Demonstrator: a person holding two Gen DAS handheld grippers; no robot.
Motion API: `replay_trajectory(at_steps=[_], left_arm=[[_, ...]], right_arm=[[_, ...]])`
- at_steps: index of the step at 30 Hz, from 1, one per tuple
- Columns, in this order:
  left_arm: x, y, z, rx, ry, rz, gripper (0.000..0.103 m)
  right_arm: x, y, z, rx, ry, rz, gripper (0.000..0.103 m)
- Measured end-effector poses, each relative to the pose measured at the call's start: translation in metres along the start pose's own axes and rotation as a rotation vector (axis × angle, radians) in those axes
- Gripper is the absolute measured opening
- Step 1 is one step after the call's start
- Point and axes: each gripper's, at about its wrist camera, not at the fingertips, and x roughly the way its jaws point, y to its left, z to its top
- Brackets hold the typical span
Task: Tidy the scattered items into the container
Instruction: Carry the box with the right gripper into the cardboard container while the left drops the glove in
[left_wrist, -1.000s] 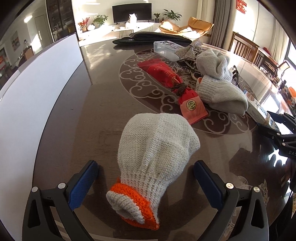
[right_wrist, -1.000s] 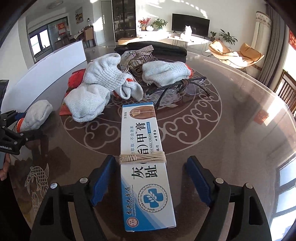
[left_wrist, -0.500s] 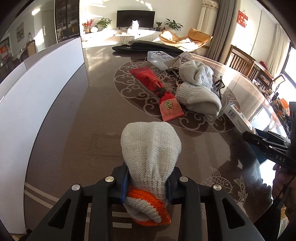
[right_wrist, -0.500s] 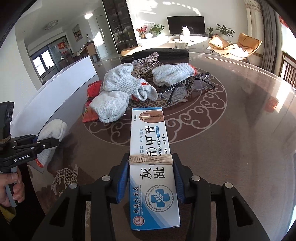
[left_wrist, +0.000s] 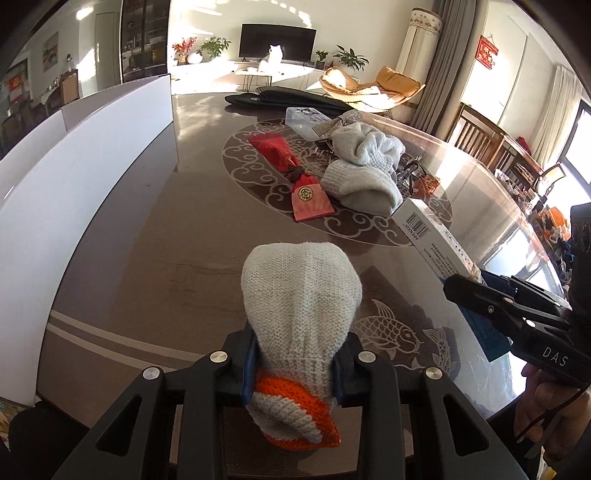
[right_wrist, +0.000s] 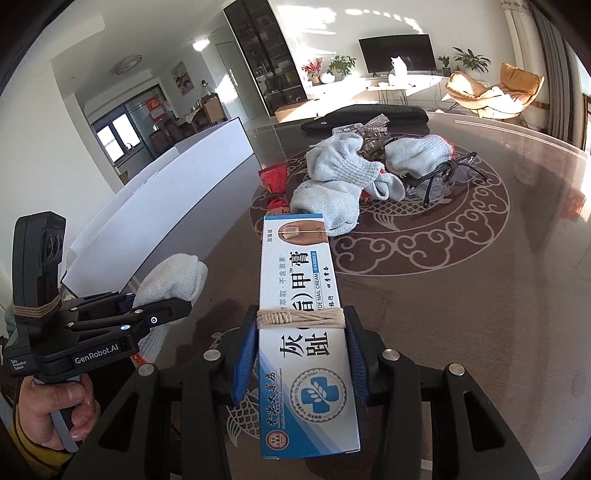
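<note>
The dark table (left_wrist: 155, 240), inlaid with a pale cloud ring and fish, filled both views, and a long white container (left_wrist: 85, 155) ran along its left edge (only its outer wall showed, so what lay inside could not be told). A black bag (right_wrist: 373, 112) lay at the far side. Near the table's middle sat a heap of grey gloves (left_wrist: 364, 171), with a red pouch (left_wrist: 291, 166) just to its left, a clear plastic box (left_wrist: 304, 118) and a silver bow (left_wrist: 338, 120) behind it, and safety glasses (right_wrist: 443, 177) on its right as the right wrist camera saw it. The left gripper (left_wrist: 295, 363) was clenched on a grey glove (left_wrist: 301, 291) at the ribbed wrist just above its orange cuff, the blue pads squeezing the knit in, and the glove stood up clear of the table, still outside the container. The right gripper (right_wrist: 301, 354) grasped a blue and white cream box (right_wrist: 306, 321) by its long sides, just below the string wound round it; the box pointed forward over the table, towards the heap. A hand (right_wrist: 48, 410) gripped the handle of the left gripper at the lower left of the right view.
</note>
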Motion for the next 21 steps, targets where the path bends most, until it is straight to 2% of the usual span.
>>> replay_trajectory(at_steps=[3, 5, 9, 12, 14, 18, 21], left_arm=[[-0.006, 0.017, -0.001, -0.053, 0.002, -0.010, 0.031], [-0.024, 0.029, 0.004, -0.085, -0.022, -0.023, 0.031], [-0.072, 0.069, 0.041, -0.123, -0.114, 0.019, 0.031], [-0.100, 0.119, 0.077, -0.165, -0.164, 0.097, 0.031], [-0.112, 0.159, 0.098, -0.203, -0.179, 0.157, 0.031], [-0.116, 0.240, 0.125, -0.323, -0.166, 0.219, 0.031], [-0.100, 0.285, 0.133, -0.380, -0.123, 0.271, 0.031]], right_arm=[[0.015, 0.020, 0.011, -0.034, 0.019, 0.037, 0.044], [0.021, 0.040, 0.026, -0.061, 0.012, 0.074, 0.044], [0.027, 0.102, 0.077, -0.156, -0.043, 0.163, 0.044], [0.040, 0.157, 0.123, -0.226, -0.071, 0.241, 0.044], [0.055, 0.192, 0.153, -0.274, -0.084, 0.262, 0.044], [0.102, 0.255, 0.208, -0.337, -0.082, 0.253, 0.044], [0.150, 0.290, 0.237, -0.365, -0.044, 0.220, 0.044]])
